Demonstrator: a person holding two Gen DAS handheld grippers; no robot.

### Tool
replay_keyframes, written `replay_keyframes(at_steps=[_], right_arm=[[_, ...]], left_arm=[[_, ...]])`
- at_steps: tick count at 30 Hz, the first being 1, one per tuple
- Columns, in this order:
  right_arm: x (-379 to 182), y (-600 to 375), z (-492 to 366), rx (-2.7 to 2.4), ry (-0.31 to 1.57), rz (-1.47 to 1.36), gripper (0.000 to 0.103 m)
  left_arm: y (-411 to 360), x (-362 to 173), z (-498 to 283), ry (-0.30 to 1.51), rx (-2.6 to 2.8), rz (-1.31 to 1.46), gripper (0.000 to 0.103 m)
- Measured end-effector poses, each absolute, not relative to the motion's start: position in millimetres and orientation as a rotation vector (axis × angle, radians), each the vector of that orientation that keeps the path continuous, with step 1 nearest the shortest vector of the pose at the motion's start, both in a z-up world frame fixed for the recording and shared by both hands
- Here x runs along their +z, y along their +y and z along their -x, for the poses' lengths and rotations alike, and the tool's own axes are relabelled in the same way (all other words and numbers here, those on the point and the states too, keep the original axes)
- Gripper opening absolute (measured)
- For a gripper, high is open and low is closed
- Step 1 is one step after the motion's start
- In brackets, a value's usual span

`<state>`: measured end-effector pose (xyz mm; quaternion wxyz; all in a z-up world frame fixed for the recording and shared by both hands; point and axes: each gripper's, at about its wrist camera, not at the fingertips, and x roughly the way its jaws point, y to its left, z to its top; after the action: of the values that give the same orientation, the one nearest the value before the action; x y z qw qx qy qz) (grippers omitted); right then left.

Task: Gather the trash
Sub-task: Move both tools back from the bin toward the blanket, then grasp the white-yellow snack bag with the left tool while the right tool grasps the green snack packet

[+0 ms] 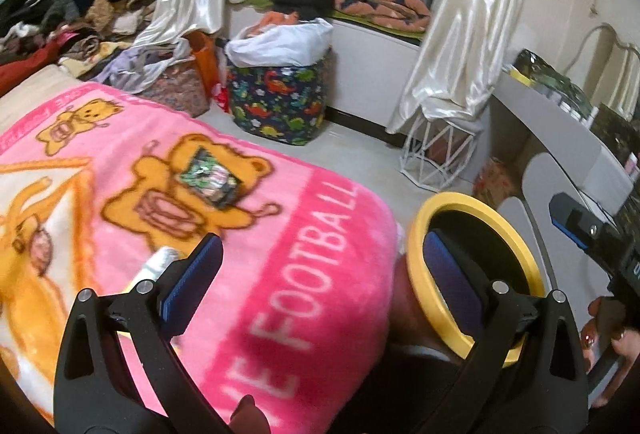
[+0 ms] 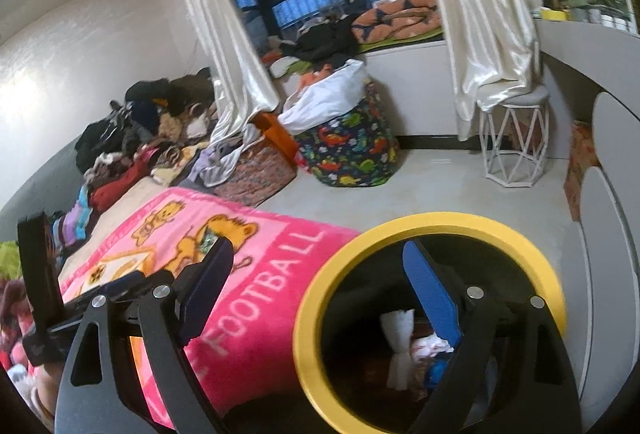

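A dark trash bin with a yellow rim (image 2: 432, 224) stands beside the bed; it also shows in the left wrist view (image 1: 452, 200). A twisted white tissue (image 2: 398, 346) and other scraps lie inside it. A green and dark snack wrapper (image 1: 209, 178) lies on the pink bear blanket (image 1: 300, 234). A white crumpled wrapper (image 1: 158, 262) lies by the left finger of my left gripper (image 1: 320, 274), which is open and empty above the blanket's edge. My right gripper (image 2: 320, 282) is open and empty, its right finger over the bin's mouth.
A dinosaur-print hamper (image 1: 280, 98) with white cloth stands on the floor ahead. A white wire stool (image 2: 514, 142) stands under the curtain. Piles of clothes (image 1: 72, 6) cover the bed's far end. A grey desk (image 1: 560, 130) runs along the right.
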<state>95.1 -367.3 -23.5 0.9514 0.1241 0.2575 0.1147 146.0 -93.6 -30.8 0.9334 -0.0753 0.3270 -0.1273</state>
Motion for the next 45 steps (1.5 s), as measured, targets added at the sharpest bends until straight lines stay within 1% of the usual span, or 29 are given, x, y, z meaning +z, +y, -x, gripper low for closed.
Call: replay_keyframes(at_steps=[6,12,19,21,23,25,27,31,34,35,37,38,40,41,42,45], right_arm=[[-25.3,-330.8,-118.9,0.302,0.555,-0.224,0.084],[-31.7,-282.1,-153.9,0.39,0.599,-0.189,0.084],[-56.5,-227.8,-210.4,0.473,0.699,-0.167,0.084],[-65.4,-215.3,-226.2,0.486,0.733,-0.17,0.082],[-73.5,-203.1,-239.2,0.488,0.755,-0.165,0.081],[-84.6,-192.1,-254.2,0.494,0.784,-0.178,0.08],[-96.2,-184.2,-267.6,0.495,0.817,-0.194,0.075],[-114.8,-167.8,-288.9,0.487,0.859,-0.193,0.067],[-126.6,-161.5,-301.2,0.483,0.884,-0.223,0.065],[-130.8,-160.2,-304.1,0.483,0.894,-0.231,0.064],[-138.9,-154.4,-311.6,0.476,0.916,-0.22,0.059],[-142.2,-152.9,-315.1,0.477,0.925,-0.217,0.058],[-149.0,-147.7,-321.3,0.486,0.942,-0.218,0.049],[-151.3,-146.7,-322.4,0.495,0.947,-0.223,0.039],[-152.2,-146.3,-322.9,0.499,0.95,-0.225,0.021],[-147.9,-149.9,-316.6,0.522,0.928,-0.236,0.013]], left_arm=[[-57.3,-33.8,-149.8,0.665,-0.19,0.19,0.092],[-19.1,-48.3,-153.4,0.693,-0.123,0.219,0.092],[17.3,-77.5,-153.6,0.759,-0.07,0.228,0.092],[22.1,-85.5,-154.7,0.776,-0.068,0.226,0.092],[28.4,-94.1,-153.8,0.79,-0.065,0.238,0.09],[31.5,-102.4,-154.0,0.809,-0.075,0.253,0.084],[31.0,-107.3,-154.2,0.819,-0.084,0.247,0.081],[26.5,-118.7,-154.7,0.842,-0.113,0.246,0.069],[20.3,-126.4,-154.9,0.854,-0.12,0.228,0.064],[17.9,-128.9,-154.4,0.857,-0.126,0.222,0.062],[13.2,-133.5,-153.5,0.865,-0.136,0.209,0.056],[12.0,-134.8,-153.9,0.867,-0.137,0.205,0.054],[11.6,-137.0,-153.5,0.865,-0.136,0.201,0.052],[12.1,-137.8,-153.4,0.863,-0.137,0.202,0.052],[12.0,-137.3,-153.3,0.863,-0.138,0.205,0.051],[12.4,-138.3,-153.2,0.858,-0.139,0.208,0.05]])
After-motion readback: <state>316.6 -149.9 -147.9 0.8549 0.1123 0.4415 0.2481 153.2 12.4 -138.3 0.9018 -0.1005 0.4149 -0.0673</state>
